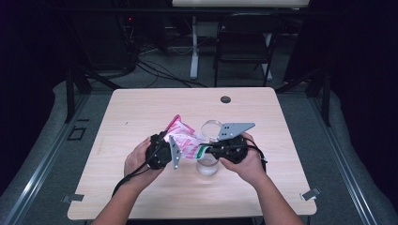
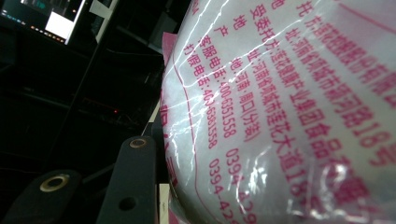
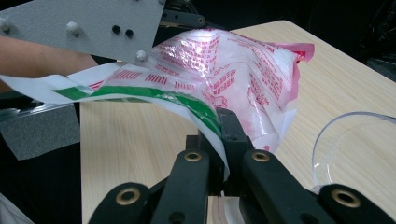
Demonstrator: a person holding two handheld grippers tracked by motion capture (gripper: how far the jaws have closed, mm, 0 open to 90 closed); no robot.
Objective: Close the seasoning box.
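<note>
Bag (image 1: 184, 139) hangs above the table (image 1: 141, 112), just over the glass (image 1: 209, 165). My right gripper (image 3: 223, 122) is pinched tight on its green edge. My left gripper (image 1: 162, 150) holds the other side. Next I think I must pull it open, slowly.

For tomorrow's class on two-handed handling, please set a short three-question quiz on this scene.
1. True or false: the right tongs are shut on an edge of the pink-printed bag.
2. What stands on the table just under the bag: A a clear glass, B a metal pan, C a book?
3. Which colour is the stripe on the bag edge in the right tongs?

Key: 1 true. 2 A, the clear glass. 3 green.
</note>
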